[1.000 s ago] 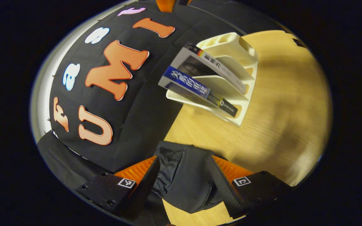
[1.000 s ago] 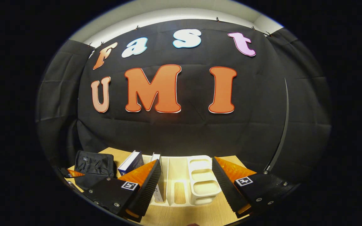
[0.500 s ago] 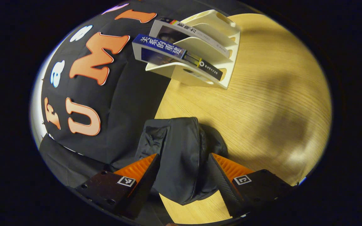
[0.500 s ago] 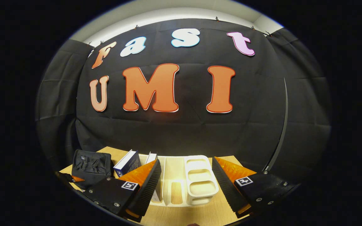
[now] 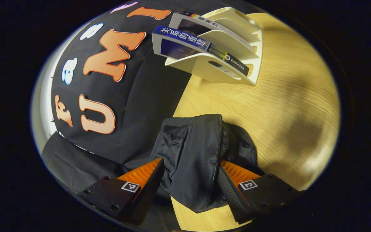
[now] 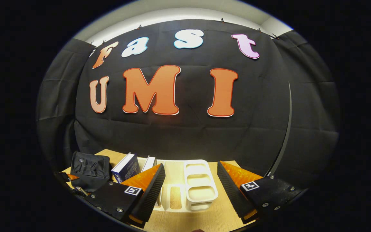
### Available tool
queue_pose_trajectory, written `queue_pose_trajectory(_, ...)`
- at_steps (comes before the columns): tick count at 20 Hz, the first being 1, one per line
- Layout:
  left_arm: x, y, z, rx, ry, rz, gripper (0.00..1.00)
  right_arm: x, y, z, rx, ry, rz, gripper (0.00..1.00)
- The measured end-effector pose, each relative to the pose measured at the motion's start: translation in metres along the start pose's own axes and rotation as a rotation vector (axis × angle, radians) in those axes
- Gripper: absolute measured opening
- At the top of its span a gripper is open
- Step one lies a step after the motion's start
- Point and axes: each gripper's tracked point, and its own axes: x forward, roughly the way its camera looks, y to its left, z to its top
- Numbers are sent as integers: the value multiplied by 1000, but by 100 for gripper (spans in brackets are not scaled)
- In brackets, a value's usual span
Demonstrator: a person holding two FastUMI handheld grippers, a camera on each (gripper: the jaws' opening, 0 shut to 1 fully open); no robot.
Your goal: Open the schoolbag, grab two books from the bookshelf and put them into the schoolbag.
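Note:
The black schoolbag point(image 5: 198, 154) stands on the wooden table point(image 5: 285, 106), zipper facing me, and its lower part sits between the fingers of my left gripper point(image 5: 191, 162), which are spread wide. Beyond it the white bookshelf point(image 5: 237, 69) holds two leaning books, a blue-spined one point(image 5: 185, 40) and a grey one point(image 5: 209, 24). In the right gripper view my right gripper point(image 6: 191, 164) is open and holds nothing, hovering in front of the bookshelf point(image 6: 198, 187). There the blue book point(image 6: 126, 167), the second book point(image 6: 149, 163) and the schoolbag point(image 6: 89, 167) lie to the left.
The booth's black cloth wall point(image 6: 185, 135) stands right behind the table's far edge. The shelf's right-hand slots and small compartments point(image 6: 200, 180) hold nothing. Bare tabletop point(image 5: 301, 129) stretches away from the bag on the side opposite the wall.
In the left gripper view the bag has risen and grown larger between the fingers, and the shelf has shifted up. The right gripper's view has drifted slightly, with everything sliding a little left.

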Motion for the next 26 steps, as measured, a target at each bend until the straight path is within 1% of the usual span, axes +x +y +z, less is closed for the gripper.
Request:
queue_pose_trajectory(2,14,0,-1,10,14,6,96,0,1,1,-7,1,7,96)
queue_pose_trajectory(4,26,-6,-3,19,18,-15,96,0,1,2,-20,-1,9,96)
queue_pose_trajectory(6,32,-4,-5,-8,22,-51,95,0,-1,1,-32,-4,6,96)
queue_pose_trajectory(8,32,3,-1,-44,13,-86,78,0,-5,1,-41,-5,-1,96)
queue_pose_trajectory(9,29,6,1,-62,14,-108,63,0,-7,2,-40,-6,-3,96)
queue_pose_trajectory(10,29,9,3,-80,11,-135,65,0,-9,2,-37,-8,-6,96)
queue_pose_trajectory(11,25,14,5,-91,9,-156,37,3,-9,3,-34,-9,-5,96)
queue_pose_trajectory(12,25,18,8,-103,5,-183,31,4,-10,4,-31,-9,-4,96)
queue_pose_trajectory(13,23,24,13,-115,1,-216,14,5,-10,4,-27,-6,2,96)
queue_pose_trajectory(14,19,32,17,-136,-2,-244,14,6,-9,4,-23,-1,10,96)
queue_pose_trajectory(15,17,44,21,-165,-1,-268,11,9,-7,4,-16,7,21,96)
queue_pose_trajectory(16,18,57,22,-194,5,-292,11,11,-5,4,-10,15,32,96)
queue_pose_trajectory(19,19,89,33,-257,1,-351,11,19,14,0,-16,63,96,96)
queue_pose_trajectory(21,20,102,40,-271,-13,-394,11,20,31,-6,-27,115,148,96)
queue_pose_trajectory(23,21,115,43,-281,-25,-457,11,21,54,-9,-40,157,198,96)
queue_pose_trajectory(26,24,129,48,-251,-68,-568,11,25,90,-9,-31,221,228,96)
